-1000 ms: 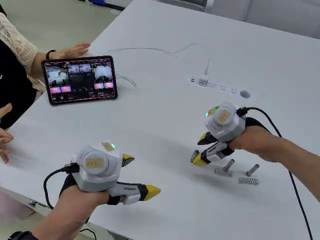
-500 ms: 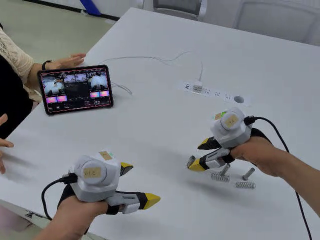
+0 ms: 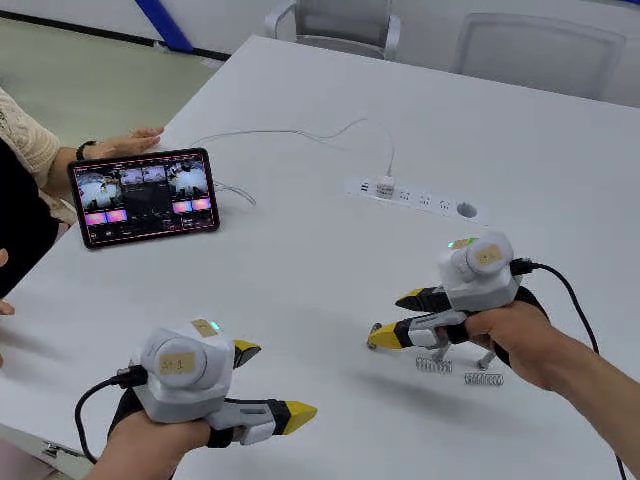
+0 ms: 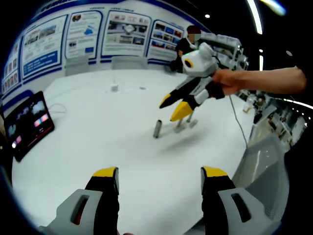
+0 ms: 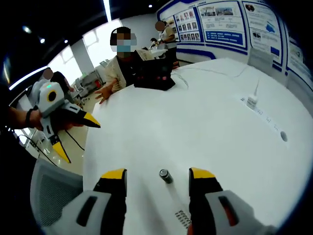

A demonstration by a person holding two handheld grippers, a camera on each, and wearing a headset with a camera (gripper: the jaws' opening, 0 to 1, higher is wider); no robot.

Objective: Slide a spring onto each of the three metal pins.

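Head view shows your right gripper low over the table, jaws spread wide and empty, with a metal pin upright just by its lower tip. Two springs lie right of it, beside two more pins. Your left gripper hovers near-left, equally wide, holding nothing.

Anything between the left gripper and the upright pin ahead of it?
No. In the left gripper view, the stretch of table between the left gripper and the pin is bare.
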